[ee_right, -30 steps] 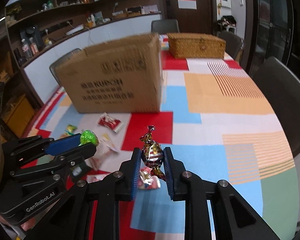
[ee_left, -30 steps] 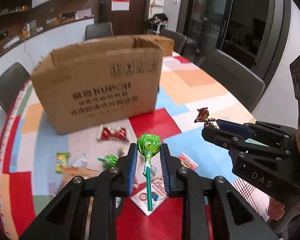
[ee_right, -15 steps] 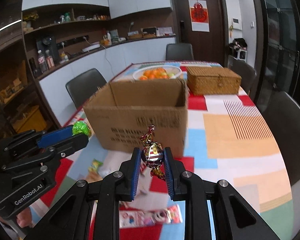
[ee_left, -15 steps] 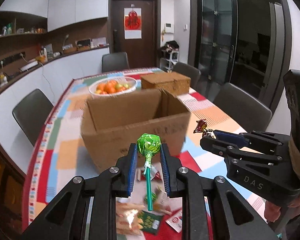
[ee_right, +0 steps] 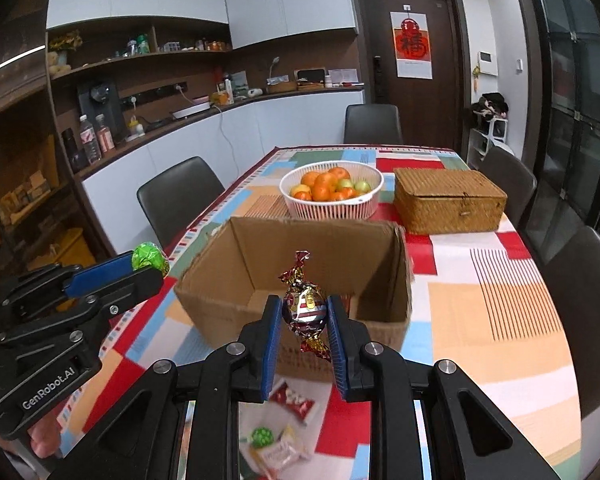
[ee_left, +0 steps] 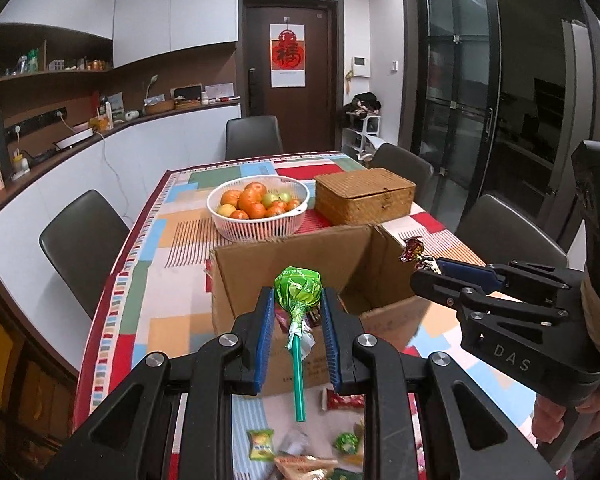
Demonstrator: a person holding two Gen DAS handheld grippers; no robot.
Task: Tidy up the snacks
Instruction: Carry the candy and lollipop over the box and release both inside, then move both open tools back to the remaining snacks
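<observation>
Left wrist view: left gripper (ee_left: 297, 312) raised at the near edge of the open brown cardboard box (ee_left: 300, 280), blue pads clamped on one green foil-wrapped lollipop (ee_left: 298, 286), teal stick pointing down. Right gripper (ee_left: 432, 266) level at right. About four loose wrappers on the patchwork tablecloth (ee_left: 172, 312) below

Right wrist view: right gripper (ee_right: 303, 320) pinches one red-gold striped twist-wrapped candy (ee_right: 304, 308), held upright in front of the box (ee_right: 300, 272). One white fruit basket (ee_right: 331, 194) and one wicker box (ee_right: 448, 200) beyond

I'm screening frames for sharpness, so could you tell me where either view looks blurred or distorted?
Left wrist view: lollipop sharp, door frames bowed by fisheye. Right wrist view: wrapped candy crisp, loose snacks under the tongs smeared; corners of both views vignetted black.
</observation>
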